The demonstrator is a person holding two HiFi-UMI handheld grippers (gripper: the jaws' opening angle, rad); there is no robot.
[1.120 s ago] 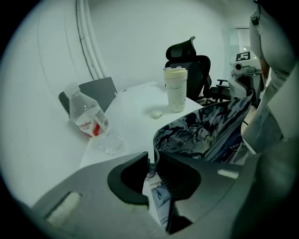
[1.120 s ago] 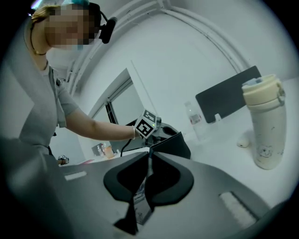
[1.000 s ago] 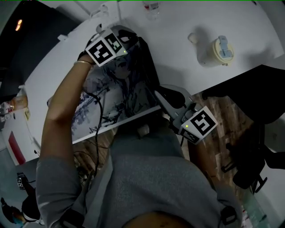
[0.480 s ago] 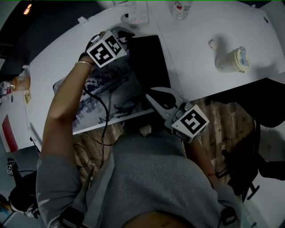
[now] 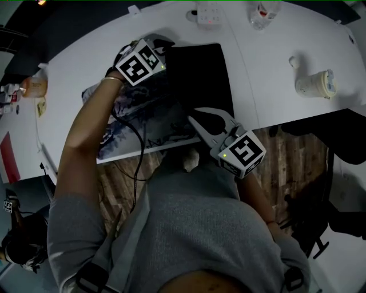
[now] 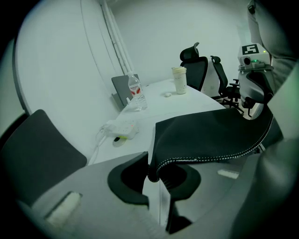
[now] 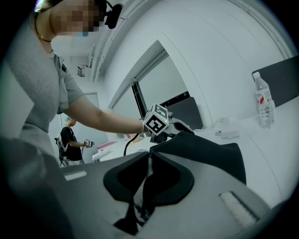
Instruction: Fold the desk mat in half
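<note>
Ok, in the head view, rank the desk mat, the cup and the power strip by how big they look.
1. desk mat, by far the largest
2. cup
3. power strip, only slightly smaller-looking than the cup, so that order is unsure

Left gripper (image 5: 164,44) and right gripper (image 5: 195,118), each clamped on the desk mat (image 5: 200,74), are carrying its lifted edge away from the cup (image 5: 314,84), so the black underside is widening and the printed face (image 5: 163,123) is shrinking.
</note>
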